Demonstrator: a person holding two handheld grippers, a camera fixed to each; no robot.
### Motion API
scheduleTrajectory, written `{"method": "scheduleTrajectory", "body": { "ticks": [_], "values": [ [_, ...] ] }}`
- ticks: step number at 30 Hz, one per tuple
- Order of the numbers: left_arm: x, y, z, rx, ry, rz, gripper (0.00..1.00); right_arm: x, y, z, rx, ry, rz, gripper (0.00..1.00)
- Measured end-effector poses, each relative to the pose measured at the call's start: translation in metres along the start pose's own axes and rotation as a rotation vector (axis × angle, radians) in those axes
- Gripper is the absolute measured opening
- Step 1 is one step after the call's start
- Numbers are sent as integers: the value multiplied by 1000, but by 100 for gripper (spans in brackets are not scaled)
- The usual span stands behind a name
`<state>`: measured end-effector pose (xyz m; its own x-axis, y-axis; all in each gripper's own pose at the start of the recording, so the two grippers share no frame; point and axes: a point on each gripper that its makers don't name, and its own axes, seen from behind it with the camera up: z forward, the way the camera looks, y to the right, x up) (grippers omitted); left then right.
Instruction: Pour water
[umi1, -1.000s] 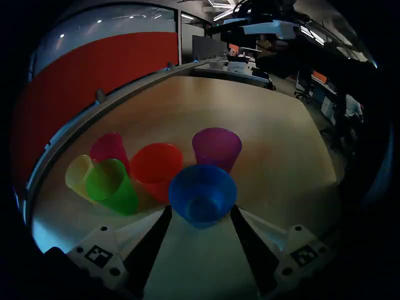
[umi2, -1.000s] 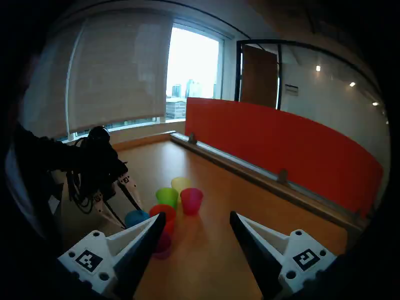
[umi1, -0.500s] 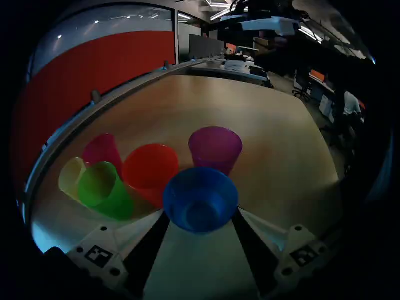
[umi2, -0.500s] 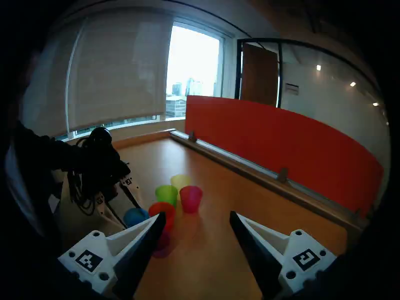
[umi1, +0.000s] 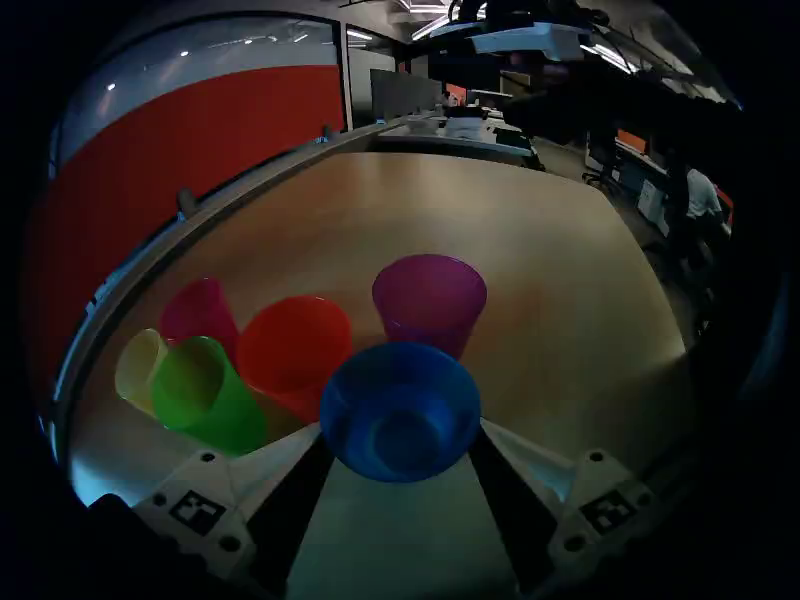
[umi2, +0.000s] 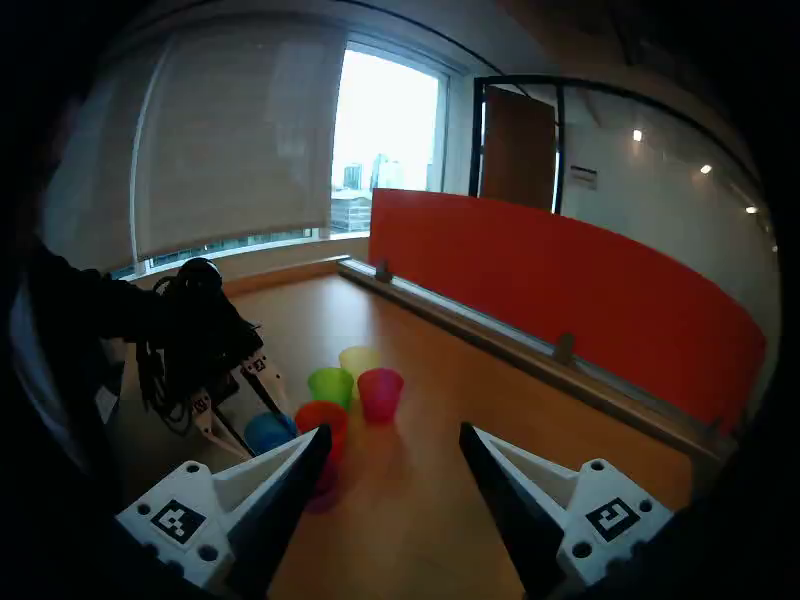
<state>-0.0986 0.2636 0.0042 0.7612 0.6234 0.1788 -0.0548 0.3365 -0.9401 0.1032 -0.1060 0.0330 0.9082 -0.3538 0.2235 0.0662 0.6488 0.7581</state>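
Note:
A blue cup (umi1: 400, 410) stands on the wooden table (umi1: 520, 250), between the fingers of my left gripper (umi1: 400, 445). The jaws are wide and flank the cup, and its rim hides their tips. Just behind it are a purple cup (umi1: 430, 300) and a red cup (umi1: 292, 345). Green (umi1: 205, 395), yellow (umi1: 135, 368) and pink (umi1: 200, 312) cups cluster on the left. I cannot tell whether any cup holds water. My right gripper (umi2: 395, 430) hangs open above the table with nothing between its fingers. From there the left gripper (umi2: 255, 425) and blue cup (umi2: 270, 433) appear at the left.
A red partition (umi2: 600, 290) with a rail runs along the table's far edge. The person's dark sleeve (umi2: 90, 310) and cables are at the left. Bare tabletop (umi2: 450, 400) stretches to the right of the cups. Desks and chairs (umi1: 610, 170) stand beyond the table.
My left gripper has advanced around the blue cup, which now looks larger and sits deeper between the fingers. The right gripper has barely moved.

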Motion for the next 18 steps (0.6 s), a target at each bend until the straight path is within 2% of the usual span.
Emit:
{"method": "scheduleTrajectory", "body": {
  "ticks": [18],
  "values": [
    [1, 1, 1, 6, -1, 12, 83, -1, 1, -1, -2, 3, 1, 100]
  ]
}}
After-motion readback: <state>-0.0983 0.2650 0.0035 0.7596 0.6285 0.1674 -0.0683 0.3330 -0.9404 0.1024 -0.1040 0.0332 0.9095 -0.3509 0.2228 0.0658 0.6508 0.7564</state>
